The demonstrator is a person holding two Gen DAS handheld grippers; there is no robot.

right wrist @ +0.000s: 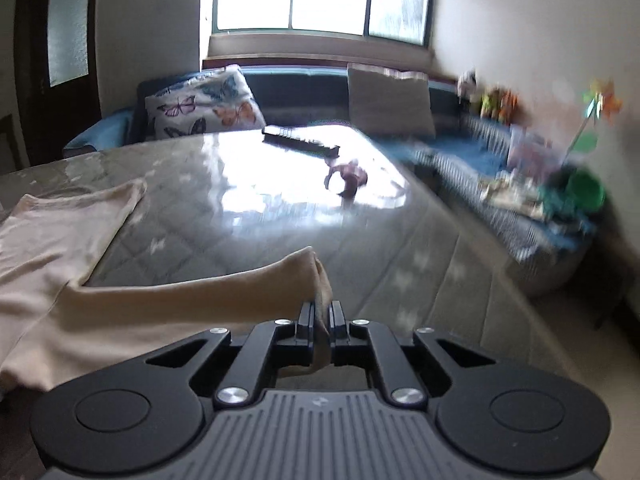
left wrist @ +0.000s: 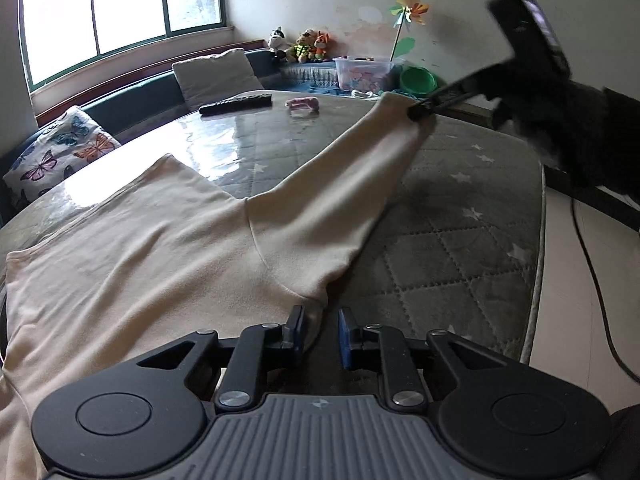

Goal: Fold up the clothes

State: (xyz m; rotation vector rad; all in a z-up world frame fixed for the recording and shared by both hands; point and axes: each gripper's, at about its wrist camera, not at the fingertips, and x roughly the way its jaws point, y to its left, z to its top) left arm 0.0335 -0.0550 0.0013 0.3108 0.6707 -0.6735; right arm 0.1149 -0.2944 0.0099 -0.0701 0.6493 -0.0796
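Round table [left wrist: 460, 240] across the middle of both views, covered with grey quilted cloth with white stars under a glossy clear sheet; strong glare from the window [left wrist: 120, 8] at the upper left of the left wrist view. Behind the table a dark bench with a butterfly cushion [left wrist: 60, 152] and a plain grey cushion [left wrist: 218, 76]. On the far part of the table a black remote control [left wrist: 236, 104] and, just beside it, a small pink thing [left wrist: 302, 104], too small to tell what. Plush toys [left wrist: 300, 44] and a paper pinwheel [left wrist: 410, 10] along the wall at the upper middle and upper right. Dark door [right wrist: 60, 40] at the upper left of the right wrist view. Black cable [left wrist: 596, 280] on the pale floor at the right edge.

Clear plastic box [left wrist: 364, 74] on the bench, with pinkish contents, not clear which. Green bowl [left wrist: 418, 80] just beside it, inside not visible.

Cream top [left wrist: 140, 260], long-sleeved, plain, lying flat with soft wrinkles over the lower left of the table. One sleeve [left wrist: 360, 168] stretched up to the upper right, lifted at the cuff.

Right gripper [left wrist: 418, 112], closed tight on the cuff of this sleeve; the cloth pinched between both fingers in its own view. Left gripper [left wrist: 322, 336] at the bottom middle, at the underarm fold of the top: fingers narrowly apart, the cloth edge lying against the left pad, a dark gap before the blue pad [left wrist: 346, 336], no firm grip visible.
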